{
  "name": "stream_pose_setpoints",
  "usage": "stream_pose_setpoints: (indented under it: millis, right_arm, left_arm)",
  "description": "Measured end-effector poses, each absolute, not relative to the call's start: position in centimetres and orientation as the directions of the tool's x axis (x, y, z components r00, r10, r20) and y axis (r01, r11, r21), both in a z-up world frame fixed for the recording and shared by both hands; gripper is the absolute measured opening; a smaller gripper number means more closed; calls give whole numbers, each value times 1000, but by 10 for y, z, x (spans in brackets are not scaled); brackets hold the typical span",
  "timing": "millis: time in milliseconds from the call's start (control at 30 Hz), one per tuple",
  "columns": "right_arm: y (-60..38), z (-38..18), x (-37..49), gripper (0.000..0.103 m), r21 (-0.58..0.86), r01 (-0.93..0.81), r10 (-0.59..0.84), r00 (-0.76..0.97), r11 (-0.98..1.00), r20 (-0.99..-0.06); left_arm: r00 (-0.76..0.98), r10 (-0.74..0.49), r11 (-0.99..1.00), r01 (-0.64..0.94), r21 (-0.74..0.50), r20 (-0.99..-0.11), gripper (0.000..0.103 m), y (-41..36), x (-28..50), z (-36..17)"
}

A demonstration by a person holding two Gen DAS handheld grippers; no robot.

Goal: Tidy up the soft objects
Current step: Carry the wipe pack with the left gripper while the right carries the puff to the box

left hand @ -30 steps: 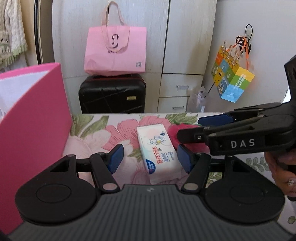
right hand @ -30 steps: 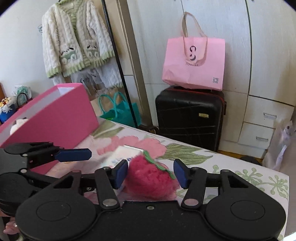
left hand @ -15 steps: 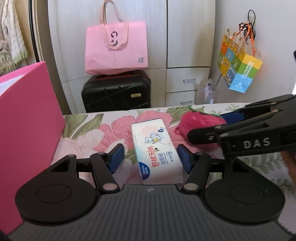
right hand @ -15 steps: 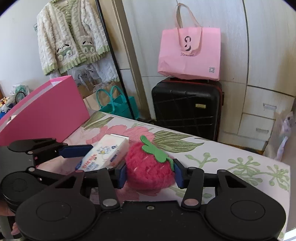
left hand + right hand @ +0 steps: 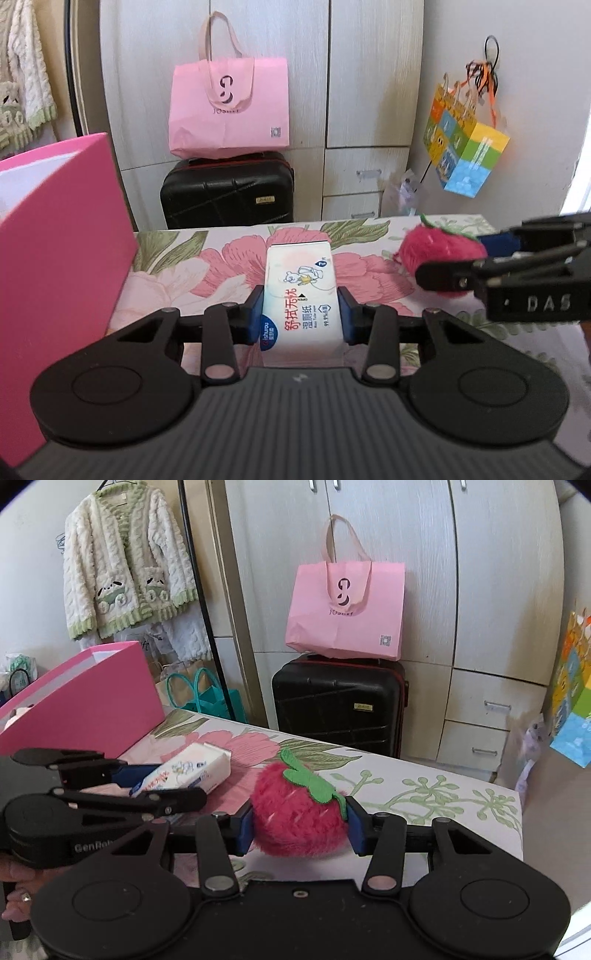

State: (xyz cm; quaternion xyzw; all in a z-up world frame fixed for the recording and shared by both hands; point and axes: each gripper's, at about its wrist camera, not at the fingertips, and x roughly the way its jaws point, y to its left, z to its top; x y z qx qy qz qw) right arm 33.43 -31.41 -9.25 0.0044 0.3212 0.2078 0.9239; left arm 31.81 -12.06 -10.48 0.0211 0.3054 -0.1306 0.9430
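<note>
A white wet-wipe pack point(image 5: 300, 291) lies on the floral tabletop point(image 5: 221, 266). My left gripper point(image 5: 300, 317) is shut on its near end, blue pads touching both sides. The pack also shows in the right wrist view point(image 5: 192, 770). A fluffy red strawberry toy point(image 5: 299, 819) with a green leaf sits between the pads of my right gripper point(image 5: 300, 829), which is shut on it. The strawberry also shows at the right of the left wrist view point(image 5: 436, 251).
A tall pink box point(image 5: 55, 266) stands open at the table's left side; it also shows in the right wrist view point(image 5: 88, 701). Beyond the table's far edge are a black suitcase point(image 5: 227, 192) with a pink bag point(image 5: 229, 110) on it, and a wardrobe.
Both grippers have closed: the left onto the wipe pack, the right onto the strawberry. The views have shifted slightly, and the strawberry now sits further right of the pack.
</note>
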Motion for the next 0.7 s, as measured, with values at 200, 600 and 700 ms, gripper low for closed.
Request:
stream_pose_setpoints:
  millis: [200, 600, 700]
  right_arm:
    - [-301, -85, 307, 53, 131, -368, 372, 726, 921, -578]
    - [-277, -72, 246, 53, 67, -336, 311, 753, 939, -580]
    - [-273, -71, 232, 53, 79, -329, 311, 749, 941, -585]
  left_arm:
    - [786, -265, 962, 251, -103, -559, 38, -103, 295, -91]
    - [771, -306, 952, 244, -185, -559, 38, -68, 243, -87]
    - [760, -316, 949, 254, -188, -567, 38, -63, 229, -89]
